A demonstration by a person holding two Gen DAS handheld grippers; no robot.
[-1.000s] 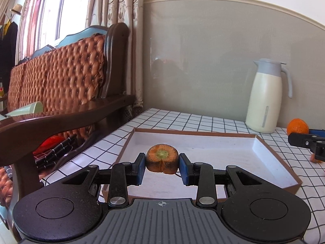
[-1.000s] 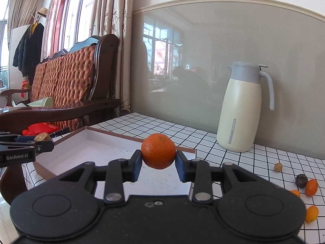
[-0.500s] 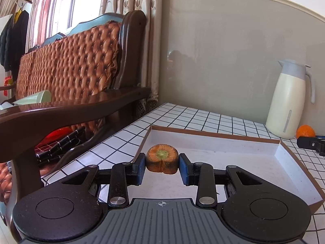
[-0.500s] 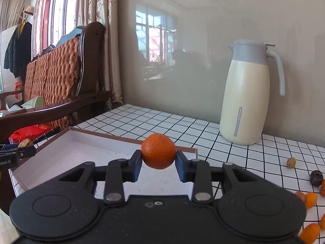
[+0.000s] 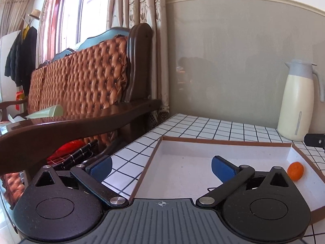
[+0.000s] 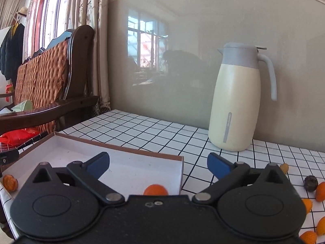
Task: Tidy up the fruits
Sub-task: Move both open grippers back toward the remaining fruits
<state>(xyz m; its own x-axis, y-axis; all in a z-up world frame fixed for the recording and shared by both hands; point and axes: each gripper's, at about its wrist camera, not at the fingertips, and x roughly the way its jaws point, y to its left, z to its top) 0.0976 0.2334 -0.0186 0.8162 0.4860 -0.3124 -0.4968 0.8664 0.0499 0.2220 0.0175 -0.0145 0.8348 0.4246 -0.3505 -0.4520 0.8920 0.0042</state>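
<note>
- The left gripper [image 5: 161, 165] stood wide apart, holding nothing, over the near left corner of the white tray [image 5: 223, 141].
- The right gripper [image 6: 158, 165] gaped wide too, holding nothing.
- A round, bright orange tangerine [image 5: 295, 170] lay inside, close to the tray's right wall.
- A duller orange fruit [image 6: 10, 182] sat at the tray's left end.
- Between them the tray floor was bare white.
- Small fruits [image 6: 321, 191] lay on the checked tablecloth [image 6: 142, 130] beside a cream jug [image 6: 235, 105].

No legible text, as far as visible
</note>
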